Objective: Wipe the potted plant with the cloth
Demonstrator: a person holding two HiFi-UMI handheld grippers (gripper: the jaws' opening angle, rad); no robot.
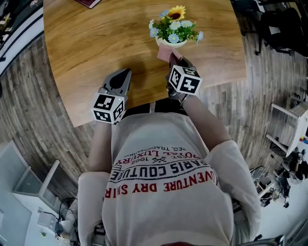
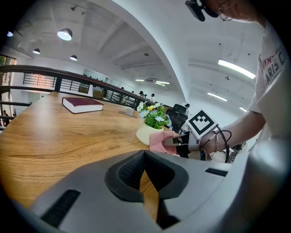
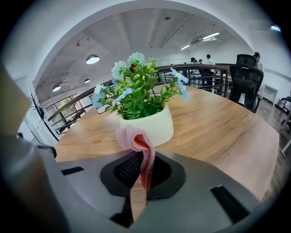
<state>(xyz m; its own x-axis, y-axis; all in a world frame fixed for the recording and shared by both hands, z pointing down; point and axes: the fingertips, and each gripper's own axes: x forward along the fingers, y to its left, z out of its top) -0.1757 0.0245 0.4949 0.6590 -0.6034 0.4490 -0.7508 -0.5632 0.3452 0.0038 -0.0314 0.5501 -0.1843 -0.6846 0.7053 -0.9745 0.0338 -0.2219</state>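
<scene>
A cream pot of green leaves with blue, white and yellow flowers stands on the round wooden table. My right gripper is shut on a folded pink cloth. The cloth's free end sits right at the pot's near side; whether it touches the pot I cannot tell. My left gripper hovers over the table's near edge, left of the pot, shut and holding nothing.
A dark red book lies at the table's far side. The table's rim runs close under both grippers. Wooden floor surrounds the table, with office chairs and white furniture to the right.
</scene>
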